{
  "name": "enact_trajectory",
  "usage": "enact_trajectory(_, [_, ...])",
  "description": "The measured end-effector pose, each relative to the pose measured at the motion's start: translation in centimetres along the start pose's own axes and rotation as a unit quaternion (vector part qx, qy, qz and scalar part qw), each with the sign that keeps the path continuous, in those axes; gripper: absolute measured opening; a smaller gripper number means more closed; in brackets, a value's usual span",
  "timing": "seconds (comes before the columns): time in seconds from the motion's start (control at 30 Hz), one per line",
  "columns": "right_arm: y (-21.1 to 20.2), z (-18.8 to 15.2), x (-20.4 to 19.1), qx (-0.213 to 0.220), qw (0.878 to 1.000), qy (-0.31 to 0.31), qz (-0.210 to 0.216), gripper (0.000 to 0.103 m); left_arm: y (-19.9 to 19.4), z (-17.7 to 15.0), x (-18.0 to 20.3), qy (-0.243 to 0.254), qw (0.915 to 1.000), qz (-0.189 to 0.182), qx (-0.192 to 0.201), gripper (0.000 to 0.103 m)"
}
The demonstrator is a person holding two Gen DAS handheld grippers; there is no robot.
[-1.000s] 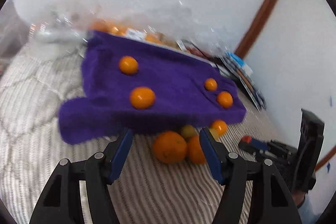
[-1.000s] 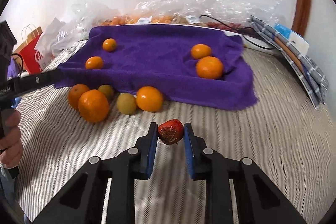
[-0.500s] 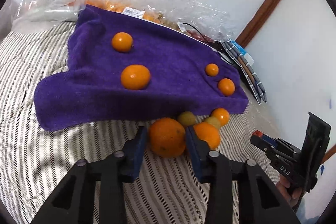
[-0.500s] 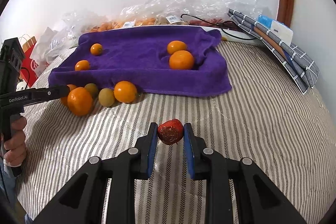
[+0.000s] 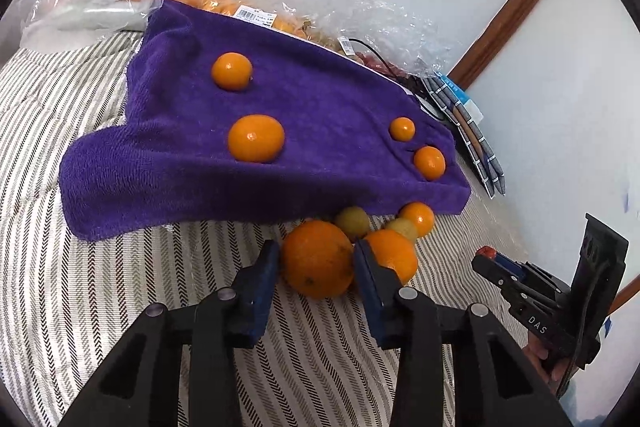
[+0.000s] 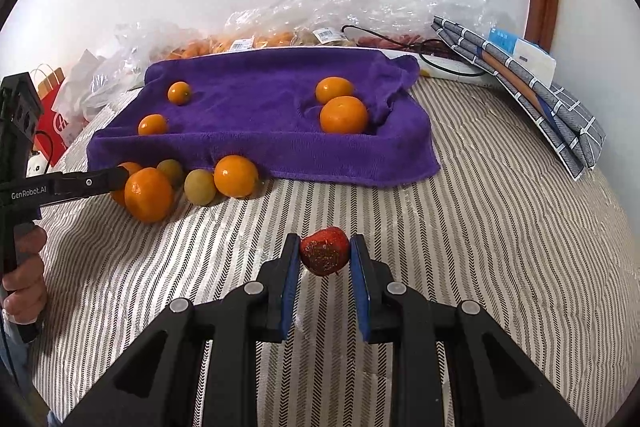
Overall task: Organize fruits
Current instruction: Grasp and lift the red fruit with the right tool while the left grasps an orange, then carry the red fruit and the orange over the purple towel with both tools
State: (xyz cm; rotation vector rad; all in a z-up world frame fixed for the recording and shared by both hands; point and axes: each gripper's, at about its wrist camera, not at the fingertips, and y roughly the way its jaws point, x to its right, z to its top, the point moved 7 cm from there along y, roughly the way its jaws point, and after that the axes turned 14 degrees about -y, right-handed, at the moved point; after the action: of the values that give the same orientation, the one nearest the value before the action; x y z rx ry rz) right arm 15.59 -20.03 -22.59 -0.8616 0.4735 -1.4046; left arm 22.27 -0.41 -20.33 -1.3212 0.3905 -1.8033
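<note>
Fruits lie around the purple towel: four small oranges rest on it, and a cluster sits on the striped bedcover just beside its near edge. The left gripper has just closed its jaws, and its pads now press on the big orange of that cluster. The right gripper, in front of the towel and well apart from it, holds a strawberry between narrow fingers.
</note>
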Motion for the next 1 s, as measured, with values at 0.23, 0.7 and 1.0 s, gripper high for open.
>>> enact_trajectory(0.23, [-0.8,0.7,-0.2,0.008,1.000,-0.003,-0.004,0.024,-1.8,0.8,0.2,0.005,0.9991,-0.009,0.041,0.036])
enact_trajectory(0.7, [-2.2,4.1,1.5,0.020,1.000,0.020,-0.003,0.025,-6.3,3.2,2.2,0.035,0.9922,0.004,0.119,0.036])
enact_trajectory(1.0, [-1.4,8.8,2.0,0.054,0.998,0.020,-0.005,0.025,-8.5,8.1,4.3,0.038,0.9872,-0.007,0.155,0.036])
